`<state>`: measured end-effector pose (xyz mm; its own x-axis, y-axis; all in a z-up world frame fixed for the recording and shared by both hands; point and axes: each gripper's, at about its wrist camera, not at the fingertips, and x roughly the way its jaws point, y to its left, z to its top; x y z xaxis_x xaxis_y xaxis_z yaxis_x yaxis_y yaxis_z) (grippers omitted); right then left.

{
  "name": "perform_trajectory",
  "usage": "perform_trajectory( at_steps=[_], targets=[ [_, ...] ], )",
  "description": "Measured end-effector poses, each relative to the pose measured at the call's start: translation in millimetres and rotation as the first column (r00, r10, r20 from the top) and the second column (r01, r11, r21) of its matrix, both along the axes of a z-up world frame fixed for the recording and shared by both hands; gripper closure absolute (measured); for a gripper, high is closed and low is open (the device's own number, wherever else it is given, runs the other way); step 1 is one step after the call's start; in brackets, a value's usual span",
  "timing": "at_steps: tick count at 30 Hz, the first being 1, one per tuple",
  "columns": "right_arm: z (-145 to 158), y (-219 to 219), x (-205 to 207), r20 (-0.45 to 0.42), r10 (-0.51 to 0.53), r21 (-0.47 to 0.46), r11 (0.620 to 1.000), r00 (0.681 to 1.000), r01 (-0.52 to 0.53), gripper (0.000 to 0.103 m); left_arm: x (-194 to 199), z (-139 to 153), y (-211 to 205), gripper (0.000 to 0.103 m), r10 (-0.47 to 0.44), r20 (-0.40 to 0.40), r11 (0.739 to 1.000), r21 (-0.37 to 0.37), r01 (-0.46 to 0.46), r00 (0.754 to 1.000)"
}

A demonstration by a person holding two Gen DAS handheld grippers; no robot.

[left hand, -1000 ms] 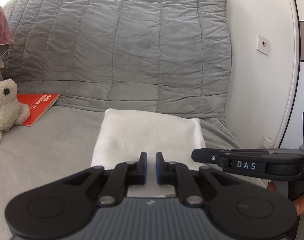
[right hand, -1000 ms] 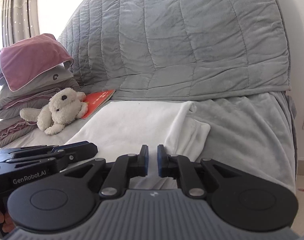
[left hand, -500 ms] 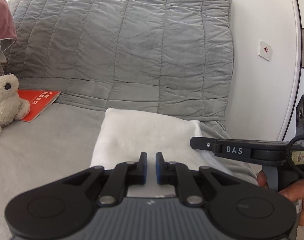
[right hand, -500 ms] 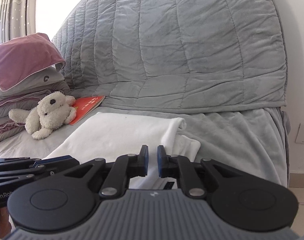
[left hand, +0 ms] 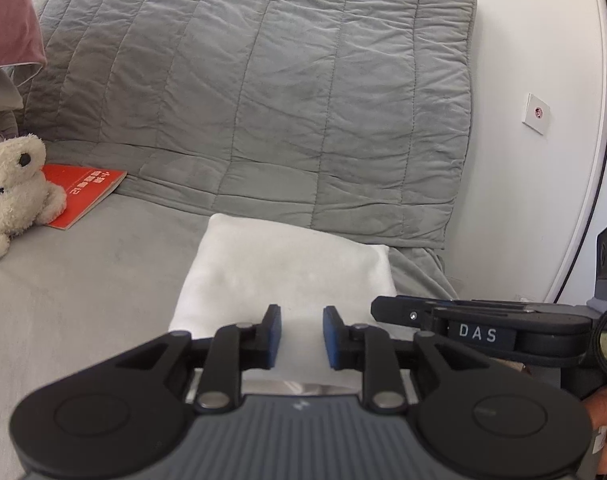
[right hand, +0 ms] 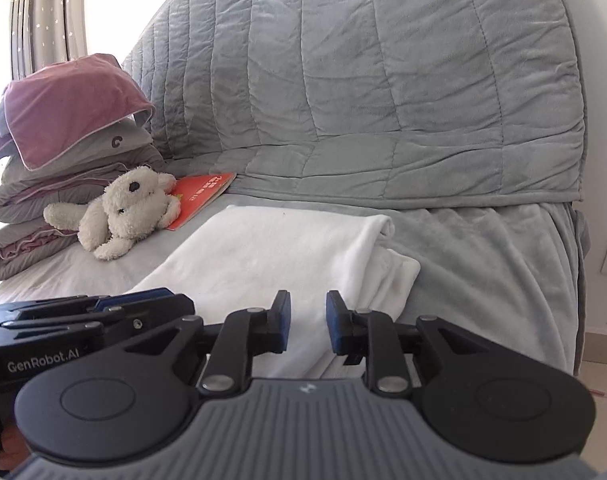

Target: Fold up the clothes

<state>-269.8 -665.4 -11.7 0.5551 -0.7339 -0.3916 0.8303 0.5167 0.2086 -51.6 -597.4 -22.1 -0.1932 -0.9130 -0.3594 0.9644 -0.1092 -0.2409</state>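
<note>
A white garment [left hand: 287, 268] lies folded on the grey bed; it also shows in the right wrist view [right hand: 271, 252] with a loose layer sticking out at its right edge. My left gripper [left hand: 302, 338] is open and empty over the garment's near edge. My right gripper [right hand: 307, 322] is open and empty, also over the near edge. In the left wrist view the right gripper [left hand: 463, 320] sits just to the right; in the right wrist view the left gripper [right hand: 103, 312] sits to the left.
A grey quilted blanket [right hand: 363, 92] covers the back of the bed. A white plush toy [right hand: 123, 212] lies on a red booklet [right hand: 203, 196] at the left, beside stacked pink and grey bedding [right hand: 63, 128]. A white wall with a socket [left hand: 537, 114] is at the right.
Both grippers were shut earlier and have now opened. Both have shifted slightly over the garment's near edge.
</note>
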Motion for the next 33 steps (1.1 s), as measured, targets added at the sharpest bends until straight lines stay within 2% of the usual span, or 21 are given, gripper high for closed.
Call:
perform_trajectory(
  at_steps=[2,4,8,12,16,19,20,21,24,30,33],
  targets=[
    [9.6,4.8,-5.5,0.013,-0.001,0.014,1.0,1.0,0.001,0.063,-3.8,7.6,6.4,0.061,-0.002,-0.026,1.0,0.025,0.002,1.0],
    [17.0,11.0,-9.3,-0.008,-0.002,0.03,1.0,1.0,0.002,0.063,-9.3,14.1,12.3,0.061,0.012,-0.025,0.998,0.056,-0.01,1.0],
    [31.6,23.4,-17.1,-0.048,-0.004,0.061,0.998,0.999,0.006,0.057,-21.8,25.9,22.8,0.06,0.079,-0.004,0.982,0.175,-0.078,0.997],
    [43.4,36.6,-28.5,-0.07,-0.005,0.112,0.994,0.998,0.013,0.041,-37.8,37.3,35.1,0.054,0.145,0.071,0.945,0.286,-0.16,0.987],
    [55.3,52.8,-36.6,-0.097,-0.002,0.147,0.989,0.995,0.016,0.031,-51.5,44.9,45.2,0.045,0.187,0.131,0.903,0.367,-0.223,0.974],
    [59.9,62.5,-41.2,-0.123,0.001,0.165,0.986,0.992,0.02,0.015,-60.9,47.2,51.5,0.039,0.211,0.169,0.868,0.421,-0.264,0.963],
    [61.4,65.9,-42.8,-0.133,-0.001,0.169,0.985,0.991,0.023,0.004,-63.9,47.4,53.1,0.035,0.216,0.181,0.857,0.437,-0.275,0.96],
    [62.8,69.3,-44.9,-0.143,-0.012,0.17,0.985,0.99,0.036,0.0,-67.4,47.7,54.5,0.031,0.217,0.194,0.846,0.452,-0.284,0.957],
    [66.0,73.6,-50.4,-0.165,-0.045,0.206,0.975,0.985,0.079,0.0,-77.4,48.3,56.6,0.02,0.213,0.228,0.815,0.495,-0.301,0.95],
    [67.3,72.8,-55.3,-0.189,-0.097,0.355,0.921,0.977,0.16,0.0,-86.3,48.8,55.8,0.001,0.216,0.244,0.761,0.565,-0.319,0.945],
    [67.6,75.9,-55.9,-0.219,-0.155,0.35,0.909,0.963,0.226,0.0,-86.9,45.8,53.0,0.001,0.22,0.27,0.723,0.6,-0.343,0.937]
  ],
)
